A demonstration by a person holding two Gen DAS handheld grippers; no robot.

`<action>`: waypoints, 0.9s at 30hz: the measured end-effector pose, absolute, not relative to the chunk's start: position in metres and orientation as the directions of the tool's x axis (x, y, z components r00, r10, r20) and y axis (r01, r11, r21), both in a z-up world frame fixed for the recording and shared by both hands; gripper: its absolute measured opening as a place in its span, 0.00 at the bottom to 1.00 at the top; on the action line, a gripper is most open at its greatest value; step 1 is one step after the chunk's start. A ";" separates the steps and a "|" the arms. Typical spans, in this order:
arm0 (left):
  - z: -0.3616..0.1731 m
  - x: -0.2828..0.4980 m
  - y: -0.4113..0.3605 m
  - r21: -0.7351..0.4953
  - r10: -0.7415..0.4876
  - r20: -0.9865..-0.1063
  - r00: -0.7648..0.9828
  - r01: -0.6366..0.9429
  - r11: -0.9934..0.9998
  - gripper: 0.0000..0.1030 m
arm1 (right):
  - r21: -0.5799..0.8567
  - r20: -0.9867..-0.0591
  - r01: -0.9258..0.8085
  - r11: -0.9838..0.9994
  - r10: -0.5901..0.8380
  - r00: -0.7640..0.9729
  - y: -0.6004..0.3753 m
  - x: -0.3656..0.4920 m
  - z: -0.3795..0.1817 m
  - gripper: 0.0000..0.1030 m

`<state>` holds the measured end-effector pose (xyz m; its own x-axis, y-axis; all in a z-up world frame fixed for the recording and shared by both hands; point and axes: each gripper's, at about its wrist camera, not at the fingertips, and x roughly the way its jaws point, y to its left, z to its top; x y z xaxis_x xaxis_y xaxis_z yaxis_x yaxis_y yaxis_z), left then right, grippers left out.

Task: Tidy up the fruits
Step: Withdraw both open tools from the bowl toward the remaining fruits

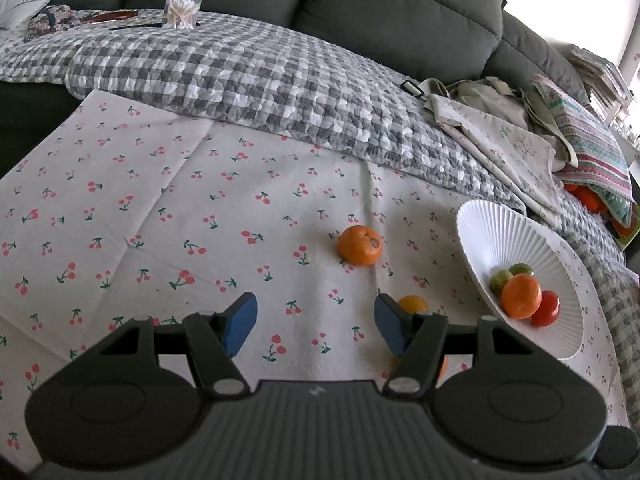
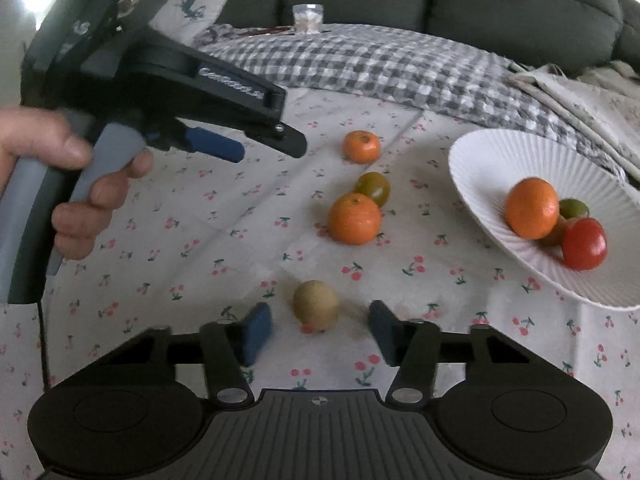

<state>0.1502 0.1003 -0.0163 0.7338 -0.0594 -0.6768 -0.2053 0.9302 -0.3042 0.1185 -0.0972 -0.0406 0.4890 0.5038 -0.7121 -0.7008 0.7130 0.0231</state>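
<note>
Kiwi [image 2: 315,309] | brown, oval, matte | between right tongs [image 2: 316,330], untouched

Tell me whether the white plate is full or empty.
Neither: the white plate is partly filled. An orange, a red tomato and greenish fruit sit low in it, with much ribbed surface bare.

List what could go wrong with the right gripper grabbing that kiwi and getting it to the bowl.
1. The kiwi sits between the right gripper fingers with gaps on both sides; round, it could roll away from an uneven close.
2. The white bowl looks tilted and already holds fruit; a dropped kiwi might knock the red tomato out.
</note>
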 end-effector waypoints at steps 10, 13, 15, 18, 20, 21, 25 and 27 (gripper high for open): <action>-0.018 0.151 0.101 -0.305 -0.068 -0.685 0.726 -0.201 0.931 0.66 | 0.021 -0.715 -0.709 0.704 0.506 0.482 -0.095 0.118 -0.033 0.23; -0.019 0.152 0.099 -0.297 -0.067 -0.688 0.722 -0.197 0.934 0.67 | 0.029 -0.706 -0.687 0.726 0.502 0.500 -0.100 0.124 -0.027 0.23; -0.019 0.154 0.099 -0.296 -0.066 -0.690 0.721 -0.198 0.934 0.67 | 0.030 -0.707 -0.675 0.737 0.493 0.507 -0.103 0.127 -0.027 0.23; -0.020 0.158 0.099 -0.298 -0.063 -0.689 0.722 -0.203 0.933 0.68 | 0.021 -0.713 -0.672 0.741 0.481 0.509 -0.102 0.127 -0.029 0.23; -0.022 0.161 0.097 -0.308 -0.075 -0.690 0.720 -0.198 0.931 0.69 | 0.018 -0.715 -0.674 0.738 0.481 0.508 -0.102 0.126 -0.029 0.23; -0.023 0.163 0.097 -0.310 -0.076 -0.691 0.719 -0.199 0.930 0.69 | 0.019 -0.715 -0.675 0.738 0.482 0.507 -0.102 0.126 -0.029 0.23; -0.026 0.171 0.096 -0.304 -0.060 -0.693 0.719 -0.215 0.928 0.69 | 0.026 -0.714 -0.665 0.746 0.480 0.509 -0.104 0.127 -0.028 0.23; -0.029 0.174 0.100 -0.329 -0.070 -0.694 0.717 -0.229 0.916 0.69 | 0.027 -0.716 -0.657 0.753 0.473 0.513 -0.106 0.130 -0.028 0.23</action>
